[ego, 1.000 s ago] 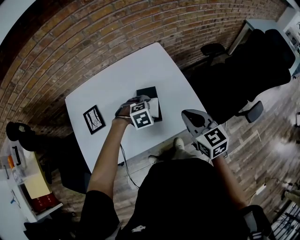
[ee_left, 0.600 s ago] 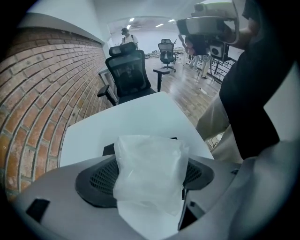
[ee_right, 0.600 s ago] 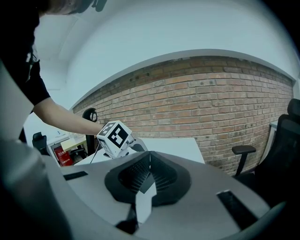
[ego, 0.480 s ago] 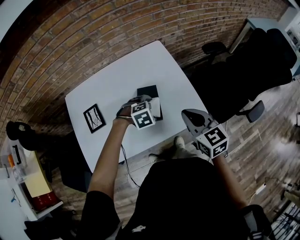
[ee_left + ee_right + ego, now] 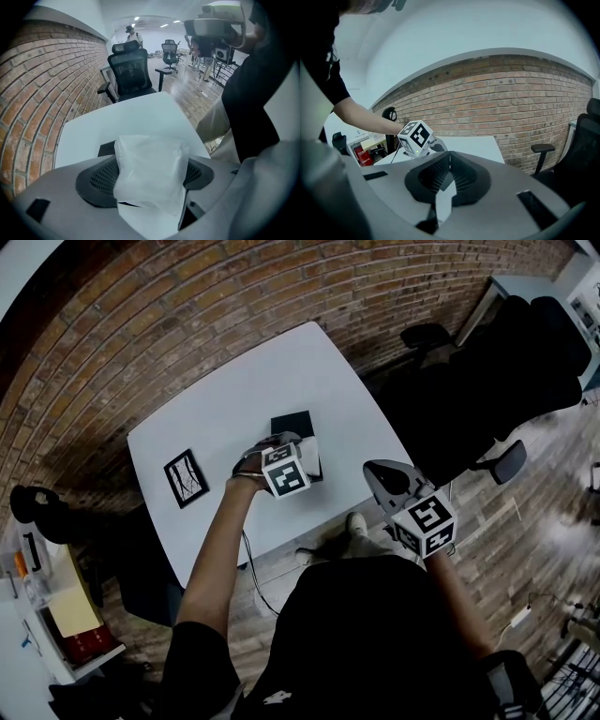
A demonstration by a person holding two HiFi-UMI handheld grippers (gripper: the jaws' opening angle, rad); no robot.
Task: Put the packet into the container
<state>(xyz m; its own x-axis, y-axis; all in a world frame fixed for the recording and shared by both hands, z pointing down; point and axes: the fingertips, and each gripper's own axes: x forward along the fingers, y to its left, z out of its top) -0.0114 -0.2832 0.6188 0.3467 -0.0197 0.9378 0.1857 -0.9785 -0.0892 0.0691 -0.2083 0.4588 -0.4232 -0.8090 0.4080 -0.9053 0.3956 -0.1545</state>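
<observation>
A white translucent packet (image 5: 150, 171) is clamped between the dark pads (image 5: 96, 180) of my left gripper (image 5: 296, 452). In the head view the packet (image 5: 310, 455) hangs just above the white table (image 5: 225, 399), at the near edge of the black square container (image 5: 292, 422). A corner of that container (image 5: 106, 149) peeks out behind the packet in the left gripper view. My right gripper (image 5: 378, 471) is held off the table's near right side, its jaws shut with nothing between them (image 5: 448, 169).
A small black-framed picture (image 5: 186, 477) lies on the table's left part. Black office chairs (image 5: 511, 352) stand to the right, another (image 5: 132, 70) beyond the table's far end. A brick wall (image 5: 187, 306) runs behind the table. A cluttered shelf (image 5: 56, 606) stands at lower left.
</observation>
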